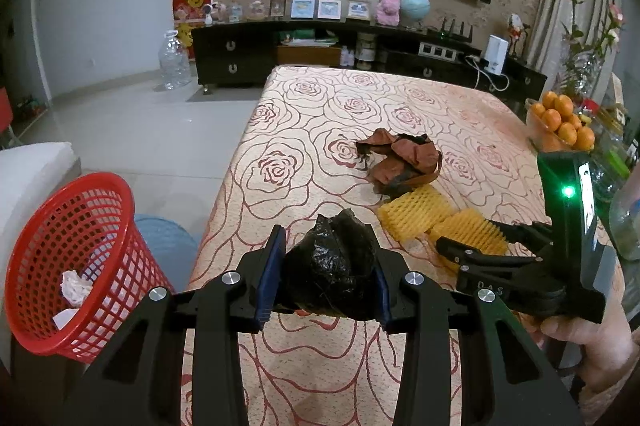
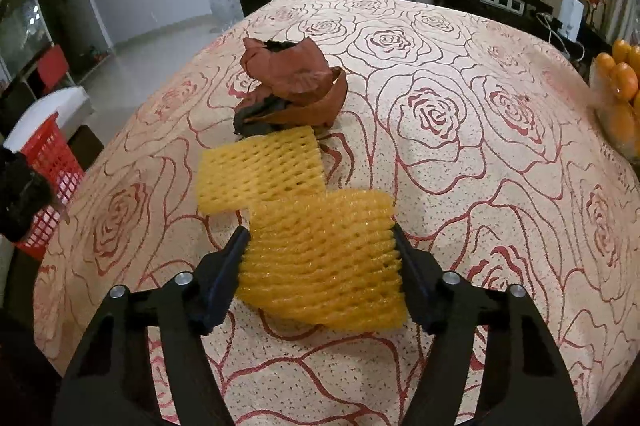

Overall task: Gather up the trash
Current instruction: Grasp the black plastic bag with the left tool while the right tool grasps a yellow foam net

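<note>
A table (image 2: 460,186) under a cream cloth printed with red roses carries two yellow foam fruit nets: one (image 2: 320,258) lies between the right claw's fingers, the other (image 2: 260,170) just beyond, with crumpled brown paper (image 2: 292,86) farther ahead.
</note>
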Motion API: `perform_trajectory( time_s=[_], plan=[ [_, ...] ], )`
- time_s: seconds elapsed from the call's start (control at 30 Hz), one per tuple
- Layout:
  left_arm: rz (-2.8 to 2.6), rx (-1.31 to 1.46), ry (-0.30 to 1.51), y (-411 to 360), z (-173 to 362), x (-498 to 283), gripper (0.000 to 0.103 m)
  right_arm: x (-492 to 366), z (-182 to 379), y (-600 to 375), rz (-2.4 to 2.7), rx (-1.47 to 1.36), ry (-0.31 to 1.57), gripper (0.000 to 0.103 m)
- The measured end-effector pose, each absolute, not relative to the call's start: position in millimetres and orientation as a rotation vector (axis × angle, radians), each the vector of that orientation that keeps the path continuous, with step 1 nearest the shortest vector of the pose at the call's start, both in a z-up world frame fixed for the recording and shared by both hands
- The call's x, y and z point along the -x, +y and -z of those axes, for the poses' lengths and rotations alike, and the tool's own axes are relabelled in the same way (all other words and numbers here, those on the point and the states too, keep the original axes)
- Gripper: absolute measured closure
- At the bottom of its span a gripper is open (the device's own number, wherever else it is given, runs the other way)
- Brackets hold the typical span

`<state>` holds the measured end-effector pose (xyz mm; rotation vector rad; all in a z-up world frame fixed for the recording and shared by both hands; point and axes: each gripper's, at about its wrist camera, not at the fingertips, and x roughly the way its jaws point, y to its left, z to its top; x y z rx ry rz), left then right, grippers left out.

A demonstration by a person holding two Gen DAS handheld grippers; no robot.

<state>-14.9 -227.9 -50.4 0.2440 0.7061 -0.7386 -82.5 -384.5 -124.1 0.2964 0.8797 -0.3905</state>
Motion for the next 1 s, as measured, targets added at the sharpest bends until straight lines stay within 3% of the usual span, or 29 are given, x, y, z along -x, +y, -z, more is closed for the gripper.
perform_trajectory(
  time_s=[0.7,1.0],
  plan=[
    [0.690,-0.219,0.670,-213,39,10,0.066,92,93,-372,0.336,-0.301,0.810,0.069],
    [0.685,-0.209,0.661,-208,34,8,0.066,94,87,-371,0.310,-0.317,0.799,0.077]
  ],
)
